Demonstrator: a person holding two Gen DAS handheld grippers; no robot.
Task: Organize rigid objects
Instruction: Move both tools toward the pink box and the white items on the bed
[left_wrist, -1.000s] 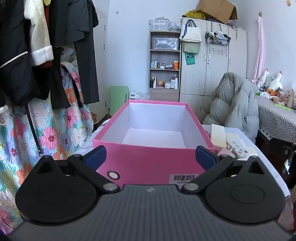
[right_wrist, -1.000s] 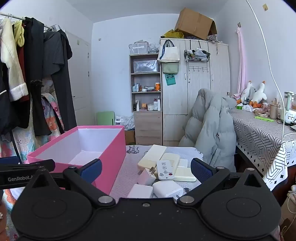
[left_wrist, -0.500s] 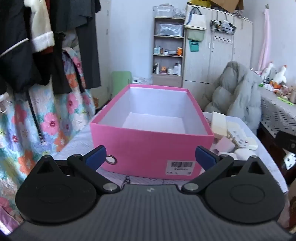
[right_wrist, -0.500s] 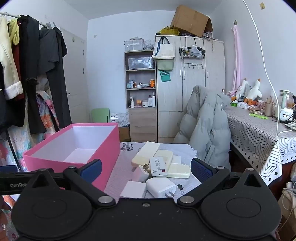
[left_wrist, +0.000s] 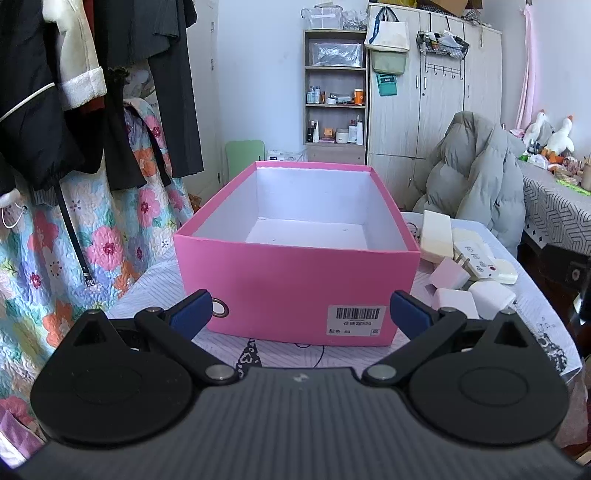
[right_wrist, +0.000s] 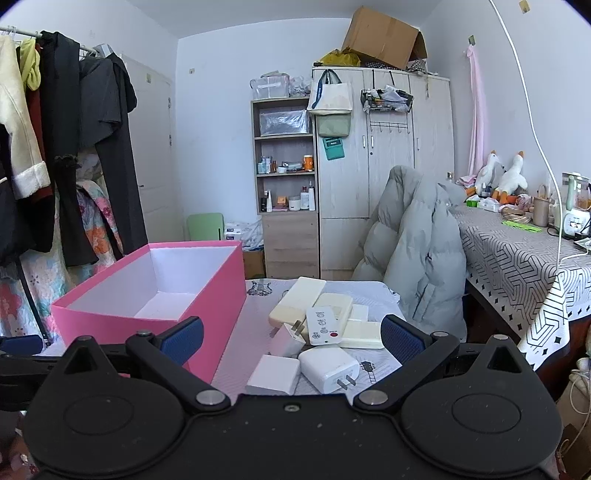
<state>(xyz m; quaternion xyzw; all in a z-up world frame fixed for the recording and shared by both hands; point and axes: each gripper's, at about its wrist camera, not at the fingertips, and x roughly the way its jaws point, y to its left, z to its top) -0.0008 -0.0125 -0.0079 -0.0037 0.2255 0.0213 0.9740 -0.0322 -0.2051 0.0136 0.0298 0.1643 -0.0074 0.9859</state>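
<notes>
The left gripper (left_wrist: 301, 312) hangs in front of the short end of a pink shoebox (left_wrist: 295, 291), its jaws spread wide with nothing between them; the blue pads sit level with the box's lower front wall, one on each side of the barcode label (left_wrist: 356, 315), not touching it. The box stands lidless on a table (left_wrist: 155, 295) covered with a pale striped cloth, and its white interior shows no contents.

To the right of the box lies a loose cluster of rigid objects. From the right wrist view, the right gripper (right_wrist: 291, 334) hovers just short of this cluster with its jaws likewise released and holding nothing. Nearest to it are a white wall charger (right_wrist: 328, 367) lying on its side with two prongs pointing right, and just beside it a flat pale-pink charger block (right_wrist: 273, 374). Behind them a white remote control (right_wrist: 324, 326) with a red button rests on top of several cream-coloured power banks (right_wrist: 297, 304), and another pale-pink plug (right_wrist: 284, 338) leans against the pile with its prongs up. The cluster sits near the box's long right wall but apart from it.

A grey puffer jacket (right_wrist: 413, 266) is draped over a chair beyond the table, and clothes hang on a rack (right_wrist: 66, 158) at the left.
</notes>
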